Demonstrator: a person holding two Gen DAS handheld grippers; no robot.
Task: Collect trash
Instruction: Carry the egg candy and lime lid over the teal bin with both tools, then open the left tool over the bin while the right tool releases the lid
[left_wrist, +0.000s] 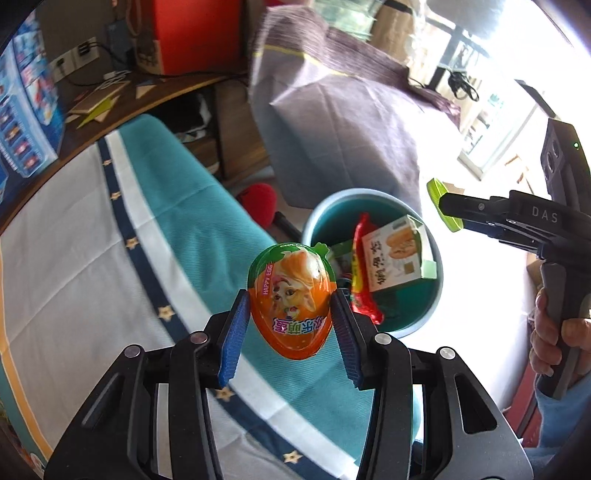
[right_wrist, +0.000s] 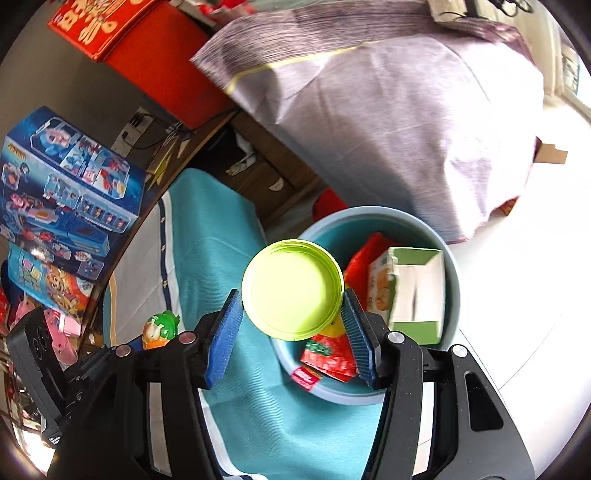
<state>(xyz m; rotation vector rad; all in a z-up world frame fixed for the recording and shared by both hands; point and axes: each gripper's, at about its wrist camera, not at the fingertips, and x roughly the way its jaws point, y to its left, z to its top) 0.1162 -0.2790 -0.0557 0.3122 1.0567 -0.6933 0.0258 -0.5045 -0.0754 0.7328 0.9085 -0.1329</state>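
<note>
Bed (left_wrist: 207, 206); one bin (right_wrist: 452, 280), one egg (left_wrist: 290, 306), one lid (right_wrist: 293, 290).

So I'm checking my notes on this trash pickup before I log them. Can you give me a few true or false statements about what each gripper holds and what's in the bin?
1. The left gripper grips an orange egg-shaped package. True.
2. The right gripper is empty. False: it grips a lime-green lid.
3. The blue bin already holds a small carton and a red wrapper. True.
4. The egg-shaped package lies inside the bin. False: it is held in the air, beside the bin.
5. The lid hangs over the bin's rim. True.
</note>
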